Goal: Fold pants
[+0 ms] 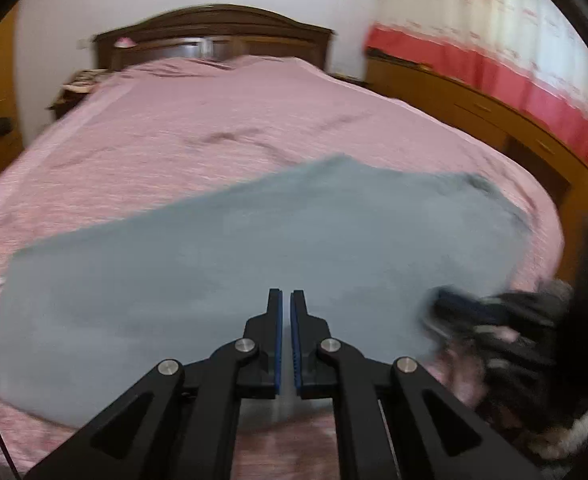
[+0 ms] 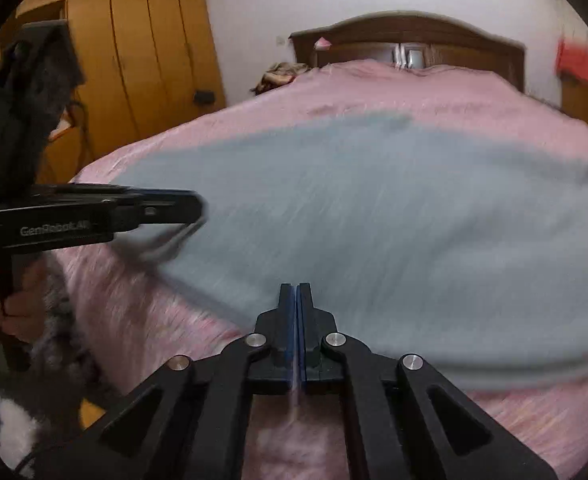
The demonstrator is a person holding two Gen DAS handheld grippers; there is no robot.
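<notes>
Grey-blue pants (image 1: 253, 264) lie flat and folded lengthwise on the pink bedspread (image 1: 213, 120); they also show in the right wrist view (image 2: 374, 220). My left gripper (image 1: 286, 294) hovers over the pants' near edge, its jaws nearly together with a thin gap and nothing between them. It also shows from the side in the right wrist view (image 2: 191, 210). My right gripper (image 2: 296, 288) is shut and empty above the pants' near edge. It appears blurred at the right of the left wrist view (image 1: 446, 312).
A dark wooden headboard (image 1: 213, 28) stands at the bed's far end. An orange wardrobe (image 2: 133, 40) is left of the bed. A wooden dresser (image 1: 474, 108) and a red-and-white curtain (image 1: 514, 60) are on the right. Both views are motion-blurred.
</notes>
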